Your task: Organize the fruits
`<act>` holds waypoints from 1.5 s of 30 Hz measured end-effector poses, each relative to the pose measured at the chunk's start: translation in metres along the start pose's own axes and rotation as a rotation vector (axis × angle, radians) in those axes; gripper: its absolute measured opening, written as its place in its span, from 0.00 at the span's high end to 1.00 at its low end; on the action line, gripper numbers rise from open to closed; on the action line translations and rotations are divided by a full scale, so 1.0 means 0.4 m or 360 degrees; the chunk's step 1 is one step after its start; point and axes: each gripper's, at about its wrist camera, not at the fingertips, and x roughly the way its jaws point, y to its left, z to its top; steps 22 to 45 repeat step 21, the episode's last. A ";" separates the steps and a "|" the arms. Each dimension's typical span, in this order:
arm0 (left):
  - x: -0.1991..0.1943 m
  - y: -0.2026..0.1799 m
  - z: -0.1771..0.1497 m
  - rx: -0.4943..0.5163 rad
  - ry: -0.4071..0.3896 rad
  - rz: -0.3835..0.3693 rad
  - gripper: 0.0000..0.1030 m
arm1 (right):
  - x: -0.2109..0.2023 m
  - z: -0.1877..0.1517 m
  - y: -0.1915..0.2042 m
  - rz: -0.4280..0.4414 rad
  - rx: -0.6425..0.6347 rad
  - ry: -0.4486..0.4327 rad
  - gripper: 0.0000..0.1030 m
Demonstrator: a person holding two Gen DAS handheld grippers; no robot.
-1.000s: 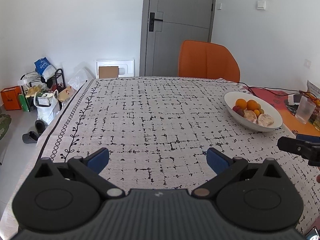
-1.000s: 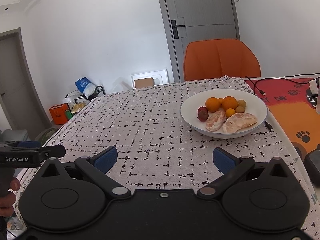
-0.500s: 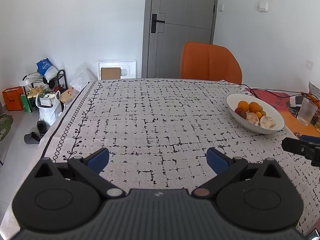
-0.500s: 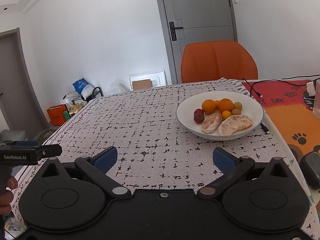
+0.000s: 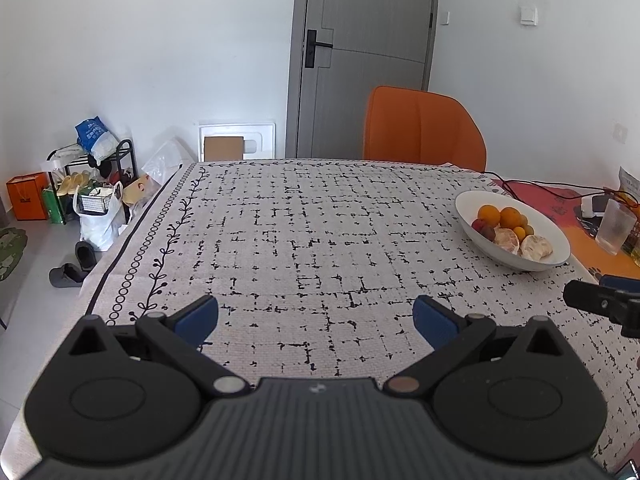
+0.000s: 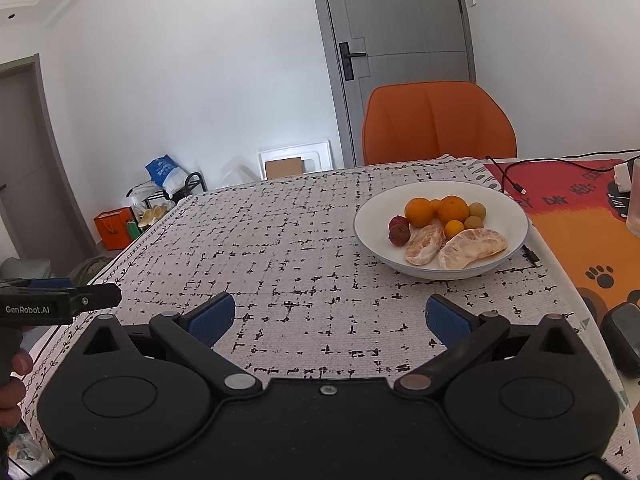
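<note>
We hold the left gripper (image 5: 315, 318) and right gripper (image 6: 330, 318) level, side by side, jaws spread wide, both empty.

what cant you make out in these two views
- Small dark red fruits in the white bowl: too small in the left wrist view to name.
- Dark object at the right edge, right wrist view: cut off by the frame.
- Right gripper in the left wrist view: only one tip shows, cut off by the edge.

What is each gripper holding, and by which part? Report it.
Nothing. The left gripper and right gripper are both open over the tablecloth; all the fruit lies in the white bowl.
</note>
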 end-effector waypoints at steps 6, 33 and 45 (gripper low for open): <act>-0.001 0.003 0.002 -0.0002 -0.0005 -0.0004 0.00 | 0.001 -0.001 0.000 0.0001 0.0004 0.0003 0.00; -0.004 0.004 0.003 0.0006 -0.0020 -0.0013 0.00 | 0.010 -0.006 -0.002 -0.0007 0.0010 0.0020 0.00; -0.004 0.004 0.003 0.0006 -0.0020 -0.0013 0.00 | 0.010 -0.006 -0.002 -0.0007 0.0010 0.0020 0.00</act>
